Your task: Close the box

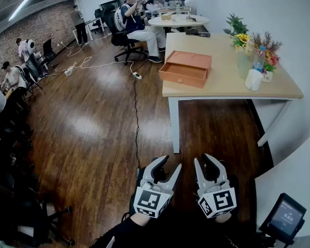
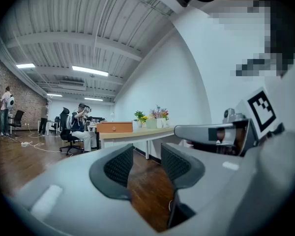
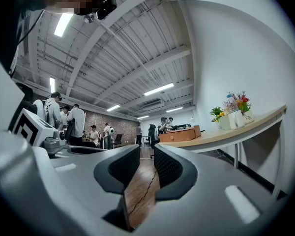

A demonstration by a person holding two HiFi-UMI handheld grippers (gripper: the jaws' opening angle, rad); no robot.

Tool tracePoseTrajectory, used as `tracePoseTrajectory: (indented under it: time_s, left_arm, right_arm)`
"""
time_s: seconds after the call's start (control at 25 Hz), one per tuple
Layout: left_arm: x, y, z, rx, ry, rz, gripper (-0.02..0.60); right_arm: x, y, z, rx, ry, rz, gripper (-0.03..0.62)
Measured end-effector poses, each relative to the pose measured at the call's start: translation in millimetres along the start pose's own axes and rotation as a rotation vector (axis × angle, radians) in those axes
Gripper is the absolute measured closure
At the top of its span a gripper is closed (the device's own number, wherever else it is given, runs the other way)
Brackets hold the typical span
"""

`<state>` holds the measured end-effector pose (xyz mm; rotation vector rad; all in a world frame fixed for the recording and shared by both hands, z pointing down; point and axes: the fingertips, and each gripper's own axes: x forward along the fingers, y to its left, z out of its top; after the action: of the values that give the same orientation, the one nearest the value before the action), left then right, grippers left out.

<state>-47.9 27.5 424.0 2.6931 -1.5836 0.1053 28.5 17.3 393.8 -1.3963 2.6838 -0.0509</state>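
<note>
Right gripper (image 3: 146,165) fingers (image 3: 169,170) closed, empty; box (image 3: 179,134) on table (image 3: 246,127).

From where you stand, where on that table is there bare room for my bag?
The table is bare between the orange box near its left edge and the white container, and behind the box. The right side is crowded with flowers and a bottle.
</note>
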Motion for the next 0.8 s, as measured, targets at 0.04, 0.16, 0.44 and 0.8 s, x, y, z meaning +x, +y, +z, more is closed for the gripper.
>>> tracePoseTrajectory:
  time_s: [0.04,0.16,0.44,0.8]
  left_arm:
    - [1,1,1,0.001,-0.006,-0.005,0.422]
    - [9,6,-1,-0.001,-0.019,-0.019,0.422]
    - [39,27,-19,-0.029,-0.001,-0.037,0.422]
    - [84,70,9,0.035,-0.057,-0.029,0.422]
  right_arm:
    - [2,0,2,-0.004,-0.005,0.001,0.513]
    - [11,-4,2,-0.011,-0.012,0.004,0.513]
    - [44,-18,-22,-0.001,0.034,0.016,0.513]
    - [89,-32,-10,-0.065,0.035,0.066,0.513]
